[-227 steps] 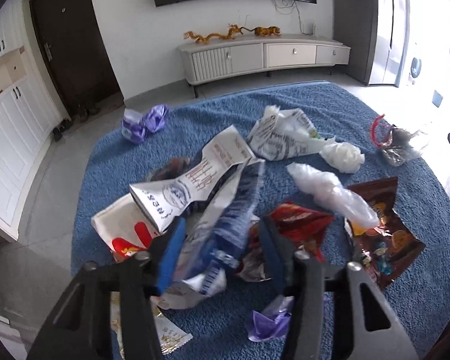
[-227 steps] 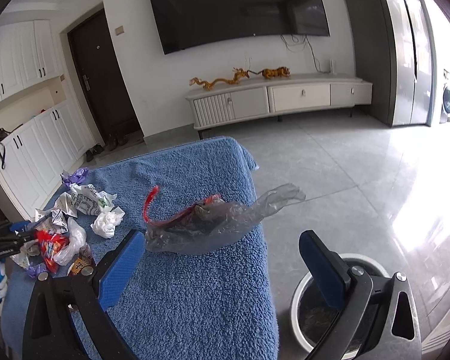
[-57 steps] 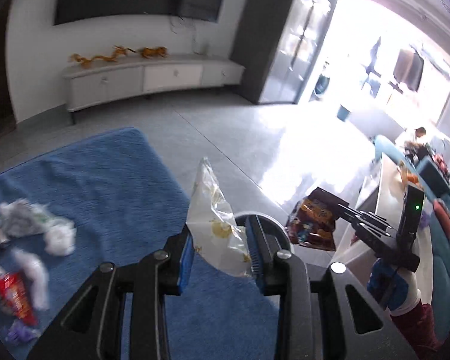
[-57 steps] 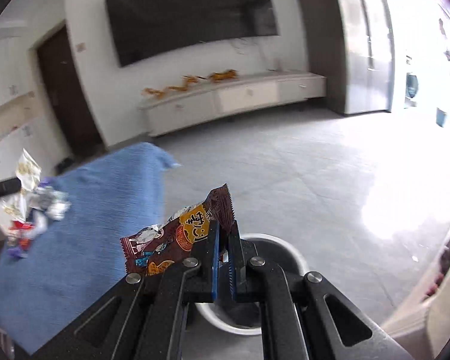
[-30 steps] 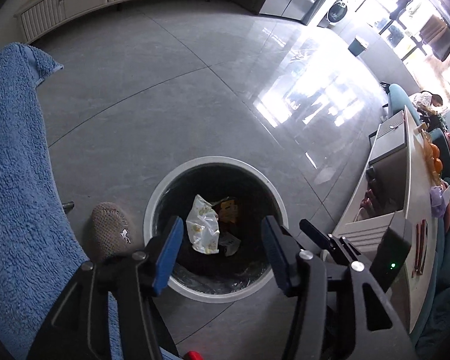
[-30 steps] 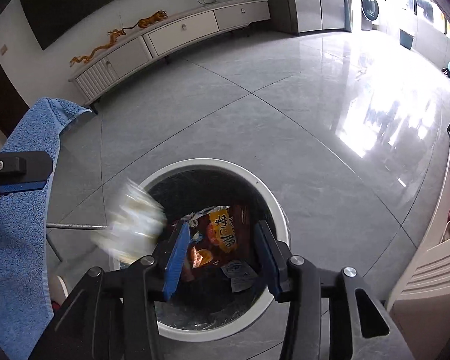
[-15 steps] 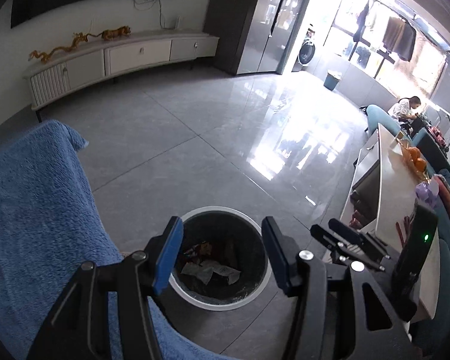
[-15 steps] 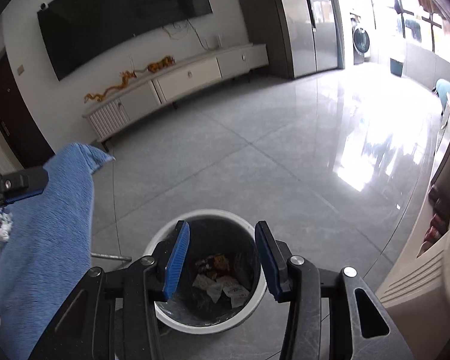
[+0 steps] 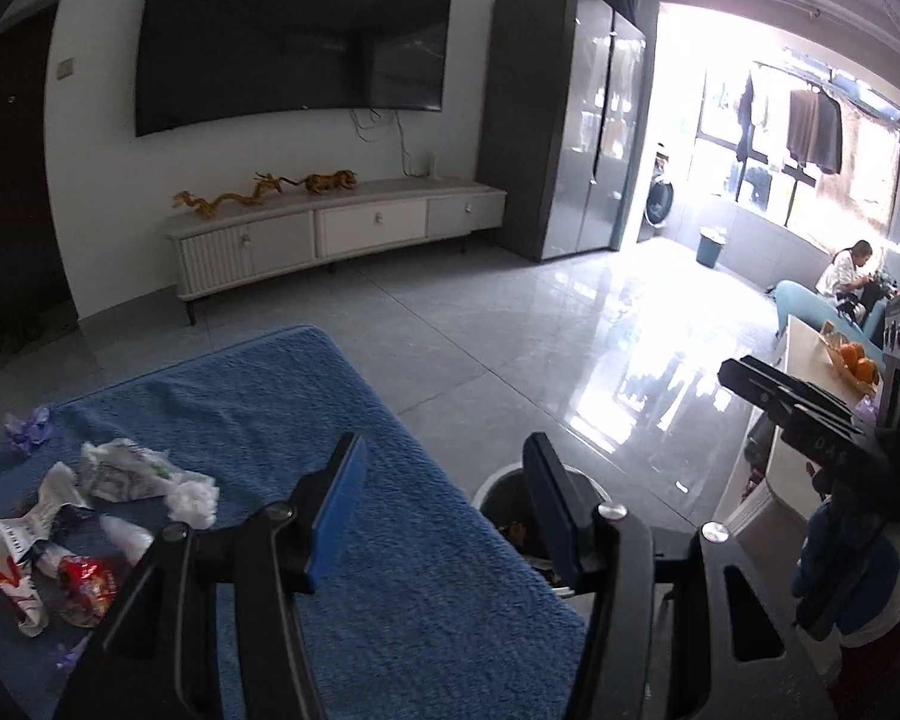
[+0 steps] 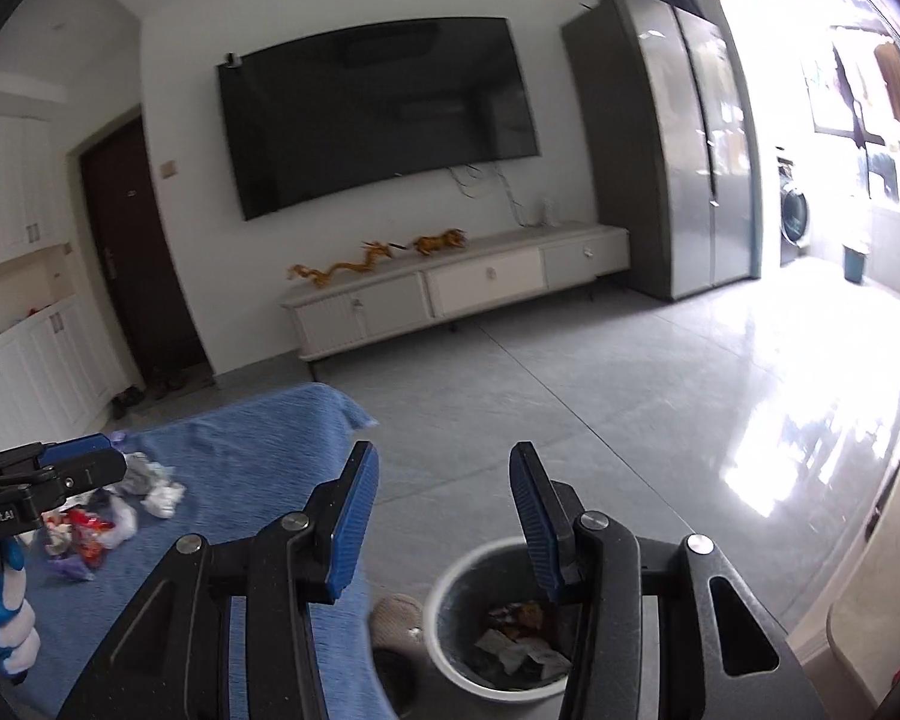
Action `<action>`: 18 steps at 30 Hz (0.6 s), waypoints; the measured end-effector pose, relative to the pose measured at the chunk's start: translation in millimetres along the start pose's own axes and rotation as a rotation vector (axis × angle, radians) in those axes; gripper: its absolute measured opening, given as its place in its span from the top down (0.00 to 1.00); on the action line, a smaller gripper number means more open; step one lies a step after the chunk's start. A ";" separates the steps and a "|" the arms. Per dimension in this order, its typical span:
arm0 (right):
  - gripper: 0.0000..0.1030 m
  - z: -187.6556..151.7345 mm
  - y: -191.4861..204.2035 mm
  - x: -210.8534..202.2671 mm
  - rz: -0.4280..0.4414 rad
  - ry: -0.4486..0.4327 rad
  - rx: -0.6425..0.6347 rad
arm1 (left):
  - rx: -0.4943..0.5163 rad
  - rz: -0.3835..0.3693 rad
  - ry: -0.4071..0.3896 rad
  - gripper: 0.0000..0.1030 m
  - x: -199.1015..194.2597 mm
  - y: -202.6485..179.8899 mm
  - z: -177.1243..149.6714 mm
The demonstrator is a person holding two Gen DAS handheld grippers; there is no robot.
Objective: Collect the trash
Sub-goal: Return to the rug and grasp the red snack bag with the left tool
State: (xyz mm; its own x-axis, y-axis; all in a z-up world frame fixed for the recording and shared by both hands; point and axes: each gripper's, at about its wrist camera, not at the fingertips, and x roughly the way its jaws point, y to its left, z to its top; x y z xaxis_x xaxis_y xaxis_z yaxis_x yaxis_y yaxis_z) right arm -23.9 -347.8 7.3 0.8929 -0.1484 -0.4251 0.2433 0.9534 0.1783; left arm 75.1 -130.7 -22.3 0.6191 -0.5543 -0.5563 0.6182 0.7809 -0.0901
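My left gripper [image 9: 444, 468] is open and empty, hanging over the right edge of the blue towel-covered table [image 9: 390, 600]. Left on the towel lies the trash pile: a crumpled white tissue [image 9: 193, 495], a printed paper bag [image 9: 120, 471], a red wrapper [image 9: 87, 582] and a purple wrapper [image 9: 27, 429]. My right gripper [image 10: 441, 474] is also open and empty, above the white-rimmed trash bin [image 10: 450, 588] on the floor. Wrappers and paper [image 10: 516, 630] lie inside the bin. The left gripper [image 10: 90, 462] shows at the left edge of the right wrist view, held by a gloved hand [image 10: 6, 618].
A knit slipper [image 10: 396, 615] sits on the floor between table and bin. A low white TV cabinet [image 9: 336, 234] and a dark tall cabinet [image 9: 558, 138] stand at the far wall. A side table with oranges [image 9: 852, 357] is at the right, and a person [image 9: 849, 270] sits beyond it.
Both grippers have risen from over the bin and tilted up toward the room. The left one has swung back to the table, and the trash pile has come into view. Both stay open.
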 end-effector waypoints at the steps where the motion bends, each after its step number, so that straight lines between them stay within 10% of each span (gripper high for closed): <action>1: 0.58 4.4 8.7 -0.9 0.020 -0.005 -0.011 | -0.017 0.024 -0.022 0.49 -13.2 14.0 -2.6; 18: 0.56 10.6 155.0 63.4 0.290 0.091 -0.167 | -0.312 0.395 -0.012 0.42 -109.1 226.2 -104.0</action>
State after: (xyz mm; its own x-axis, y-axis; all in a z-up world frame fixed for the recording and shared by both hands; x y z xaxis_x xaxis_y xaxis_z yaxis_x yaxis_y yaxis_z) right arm 74.5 -212.3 17.4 0.8767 0.1522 -0.4563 -0.0881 0.9834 0.1587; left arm 97.0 136.4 -67.9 0.7829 -0.2010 -0.5888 0.1625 0.9796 -0.1183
